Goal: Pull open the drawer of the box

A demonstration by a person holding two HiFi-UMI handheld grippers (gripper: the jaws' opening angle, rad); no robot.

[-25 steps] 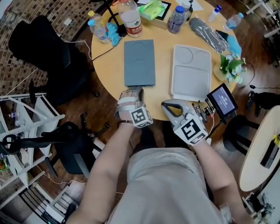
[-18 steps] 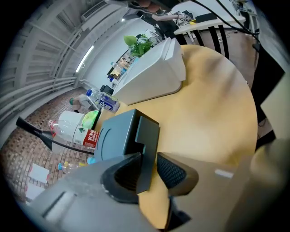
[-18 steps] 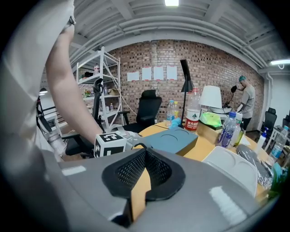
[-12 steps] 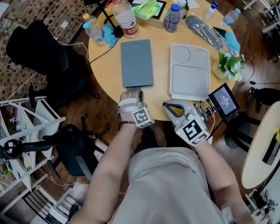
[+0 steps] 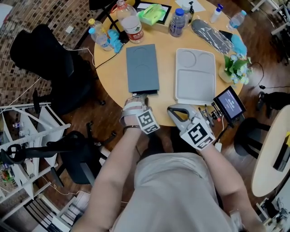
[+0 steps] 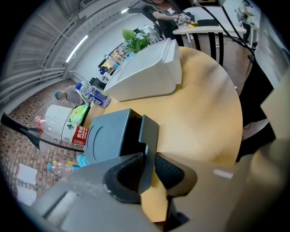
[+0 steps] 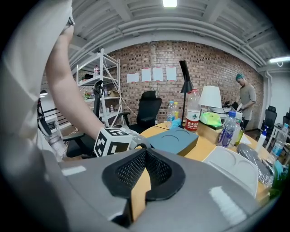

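A slate-grey flat box [image 5: 142,68] lies on the round wooden table [image 5: 167,59], its short end facing me. In the left gripper view the box [image 6: 106,136] has its drawer front [image 6: 149,131] standing a little way out, with a dark gap behind it. My left gripper [image 5: 140,97] is at that end. Its jaws are closing, and the drawer's thin pull tab [image 6: 146,174] sits between the pads [image 6: 170,171]. My right gripper [image 5: 173,110] rests at the table's near edge, shut with nothing in it [image 7: 144,156].
A white compartment tray [image 5: 195,74] lies right of the box. Bottles [image 5: 129,18], a green packet [image 5: 153,12] and a dark pouch [image 5: 212,32] line the far side, a plant [image 5: 236,68] the right edge. A small screen [image 5: 229,103] hangs off the table. A black chair [image 5: 41,54] stands at left.
The head view has drifted a little. My left gripper stays at the box's near end, and a sliver of the drawer front now shows there. The right gripper has not moved.
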